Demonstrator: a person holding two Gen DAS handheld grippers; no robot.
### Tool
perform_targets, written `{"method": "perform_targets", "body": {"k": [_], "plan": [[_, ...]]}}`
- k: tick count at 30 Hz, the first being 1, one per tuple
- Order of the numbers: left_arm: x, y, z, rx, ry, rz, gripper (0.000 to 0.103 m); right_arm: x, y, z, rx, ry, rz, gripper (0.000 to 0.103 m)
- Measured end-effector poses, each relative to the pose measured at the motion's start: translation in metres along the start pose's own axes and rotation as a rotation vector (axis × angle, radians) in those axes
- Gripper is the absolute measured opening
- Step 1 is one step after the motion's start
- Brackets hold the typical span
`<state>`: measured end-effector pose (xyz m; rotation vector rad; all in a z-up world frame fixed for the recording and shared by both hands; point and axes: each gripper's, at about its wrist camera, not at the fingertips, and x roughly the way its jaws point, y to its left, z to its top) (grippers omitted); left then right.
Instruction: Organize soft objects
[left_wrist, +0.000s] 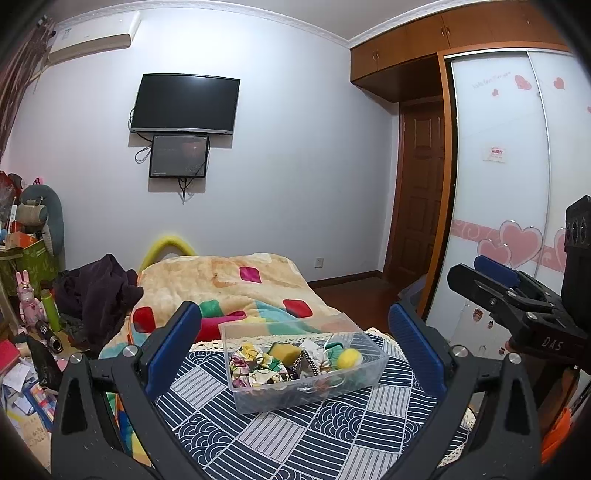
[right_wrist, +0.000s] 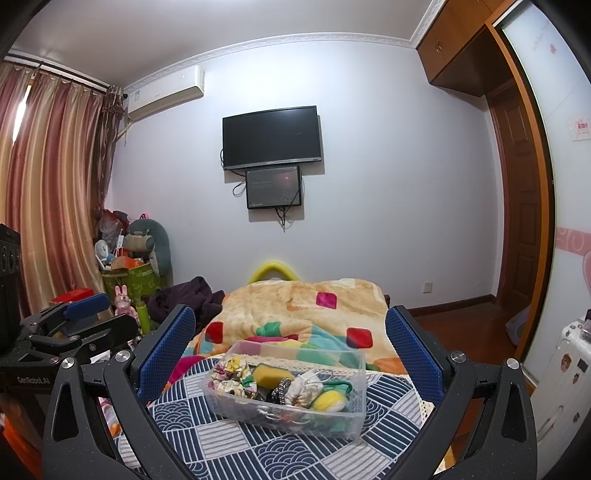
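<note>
Box: a clear plastic see-through box (left_wrist: 306, 384) with straight sides and no lid sits on the near end of the bed, on a dark blue and white cloth with wave and stripe squares (left_wrist: 295, 435).
Soft things: they all lie in a heap inside the box.
Flower cloth: a crumpled bit of flowery fabric (left_wrist: 255, 363) fills the left part.
Sponge: a yellow and green sponge block (left_wrist: 283, 350) lies at the far side.
Ball: a fuzzy yellow ball (left_wrist: 349, 358) is at the right end.
Pouch: a small white cloth pouch (right_wrist: 304, 389) is in the middle, beside a shiny chain.
Blanket: a fluffy peach blanket with bright coloured squares (left_wrist: 229, 280) covers the far part of the bed.
Left gripper (left_wrist: 295, 350): its blue bumpy fingers are spread wide and hold nothing; the box shows between them.
Right gripper (right_wrist: 290, 350): its fingers are spread wide too, and hold nothing.
</note>
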<state>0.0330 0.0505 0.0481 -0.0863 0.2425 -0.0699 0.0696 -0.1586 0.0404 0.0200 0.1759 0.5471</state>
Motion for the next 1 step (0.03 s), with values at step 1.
{"method": "perform_targets", "body": {"k": [1], "plan": [[0.0003,0.0003,-0.0002,-0.002,0.001,-0.002,0.103,-0.0008,0.0009,0.0006,-0.001,0.0,0.0,0.103]]}}
